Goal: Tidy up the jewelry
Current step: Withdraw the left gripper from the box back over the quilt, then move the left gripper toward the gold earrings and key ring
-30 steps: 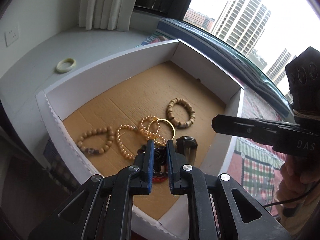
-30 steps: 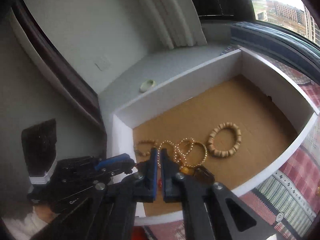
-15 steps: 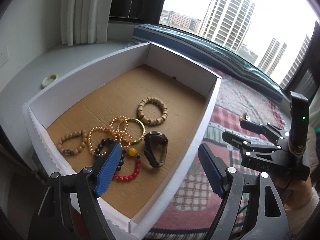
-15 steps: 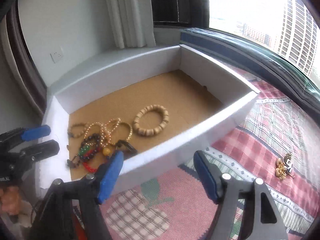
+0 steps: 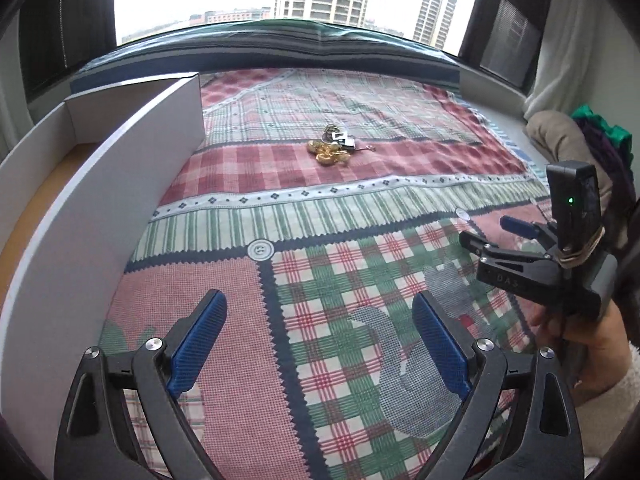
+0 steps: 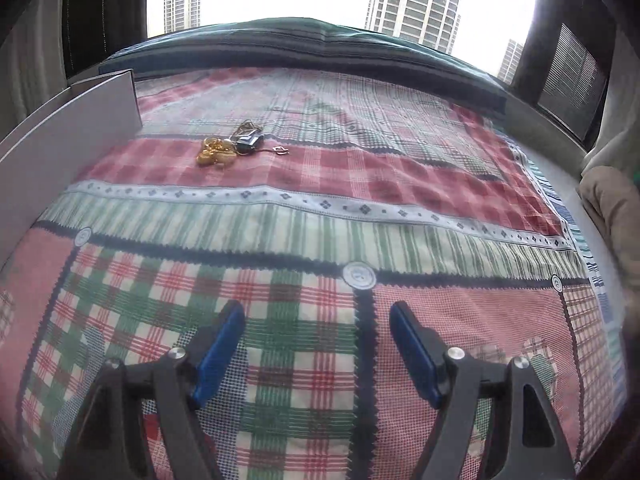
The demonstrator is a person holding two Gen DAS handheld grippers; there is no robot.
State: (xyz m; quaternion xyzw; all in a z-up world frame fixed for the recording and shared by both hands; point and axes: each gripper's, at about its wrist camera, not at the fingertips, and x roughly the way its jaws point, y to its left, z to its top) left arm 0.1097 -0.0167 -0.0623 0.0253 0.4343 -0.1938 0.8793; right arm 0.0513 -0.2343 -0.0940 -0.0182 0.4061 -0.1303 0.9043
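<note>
Both of your grippers are empty. The left gripper (image 5: 318,344) has its jaws wide and they have just been opening; the right gripper (image 6: 316,344) has just opened too, slightly narrower. Nothing lies between either pair.

The jewelry pile (image 5: 333,147) sits on the plaid cloth (image 5: 360,200), toward its far edge, just off the far corner of the white box (image 5: 100,200) at the cloth's left edge. It is well apart from both grippers.

The pile looks like gold pieces tangled with a dark item and a thin chain; details are too small to make out. Expect it to be light, slippery and snag-prone. Pinch a thicker gold piece low against the cloth, not the chain.
</note>
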